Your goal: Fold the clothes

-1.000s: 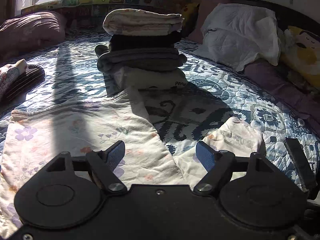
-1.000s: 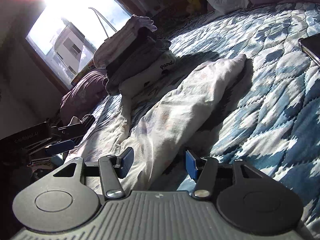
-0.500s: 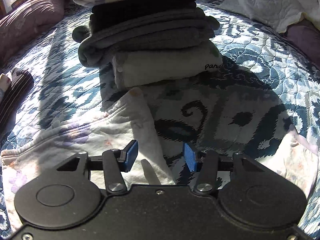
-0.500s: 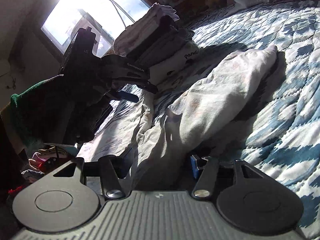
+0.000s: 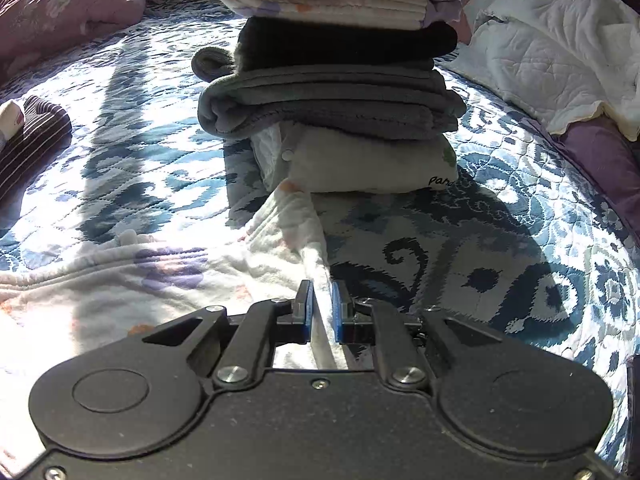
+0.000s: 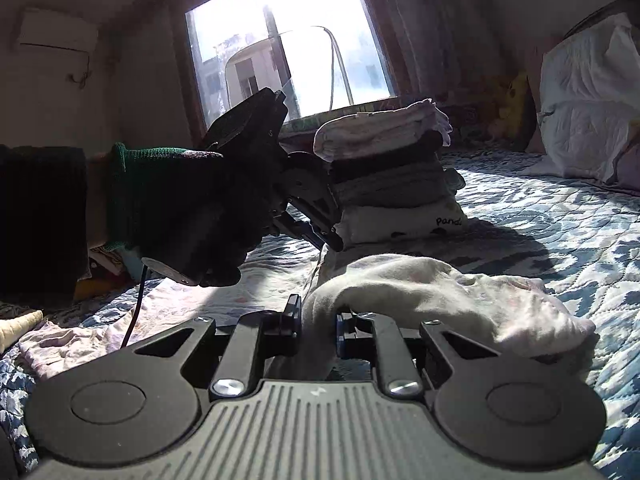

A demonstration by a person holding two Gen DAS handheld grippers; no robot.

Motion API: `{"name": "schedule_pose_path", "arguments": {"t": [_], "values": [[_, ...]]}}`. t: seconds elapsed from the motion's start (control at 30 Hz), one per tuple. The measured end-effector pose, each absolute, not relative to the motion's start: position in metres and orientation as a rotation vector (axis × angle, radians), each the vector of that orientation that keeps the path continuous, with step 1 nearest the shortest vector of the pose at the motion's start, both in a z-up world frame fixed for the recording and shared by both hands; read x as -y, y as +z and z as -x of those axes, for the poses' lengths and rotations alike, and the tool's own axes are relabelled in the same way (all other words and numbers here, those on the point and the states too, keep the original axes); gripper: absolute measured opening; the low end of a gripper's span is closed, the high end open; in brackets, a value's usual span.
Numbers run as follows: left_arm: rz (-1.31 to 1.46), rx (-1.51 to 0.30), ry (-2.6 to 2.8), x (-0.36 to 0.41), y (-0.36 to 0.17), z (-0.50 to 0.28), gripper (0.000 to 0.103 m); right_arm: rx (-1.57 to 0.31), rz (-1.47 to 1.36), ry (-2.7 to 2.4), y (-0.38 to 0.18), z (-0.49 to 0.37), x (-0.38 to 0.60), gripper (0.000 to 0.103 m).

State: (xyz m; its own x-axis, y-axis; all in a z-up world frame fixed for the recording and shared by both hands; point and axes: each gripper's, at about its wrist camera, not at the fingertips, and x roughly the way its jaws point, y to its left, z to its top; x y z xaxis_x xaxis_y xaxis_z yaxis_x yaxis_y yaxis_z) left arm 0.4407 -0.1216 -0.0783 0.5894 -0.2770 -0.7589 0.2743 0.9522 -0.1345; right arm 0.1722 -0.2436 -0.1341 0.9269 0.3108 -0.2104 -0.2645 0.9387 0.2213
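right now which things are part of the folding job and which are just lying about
In the job:
floral garment, pinched by the left gripper and the right gripper
stack of folded clothes

Lying about:
striped cloth
white quilted pillow
purple pillow

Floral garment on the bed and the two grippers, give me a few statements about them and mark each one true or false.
1. The left gripper is shut on the floral garment. True.
2. The right gripper has its jaws wide open over bare quilt. False: it is shut on a bunched part of the garment.
3. The stack of folded clothes has a floral piece on top. True.
4. The stack lies toppled across the quilt. False: it stands piled.
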Motion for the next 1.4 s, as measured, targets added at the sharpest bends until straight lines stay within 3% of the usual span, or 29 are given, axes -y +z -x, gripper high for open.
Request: {"name": "schedule_pose_path", "arguments": {"t": [0.53,0.67,0.8,0.9,1.0,1.17,1.4], "values": [[0.259,-0.756,-0.367,0.020,-0.083,-0.428,0.008,-0.311,0.130,0.555,-0.142,-0.177,0.139,0.018],[0.224,-0.674,-0.396,0.033,-0.069,-0.432,0.031,-0.348,0.115,0.607,-0.144,-0.177,0.138,0.018],[0.060,-0.672,-0.434,0.058,-0.079,-0.446,0.031,-0.351,0.108,0.639,-0.148,-0.176,0.139,0.018],[-0.020,-0.807,-0.310,0.057,-0.117,-0.478,0.031,-0.367,0.131,0.648,-0.150,-0.178,0.133,0.018],[-0.010,-0.838,-0.301,0.045,-0.140,-0.492,0.041,-0.380,0.166,0.644,-0.150,-0.180,0.125,0.018],[-0.053,-0.819,-0.340,0.047,-0.106,-0.466,0.044,-0.389,0.196,0.636,-0.150,-0.179,0.120,0.019],[-0.269,-0.862,-0.852,0.110,-0.052,-0.374,0.062,-0.358,0.299,0.602,-0.153,-0.170,0.105,0.026]]}}
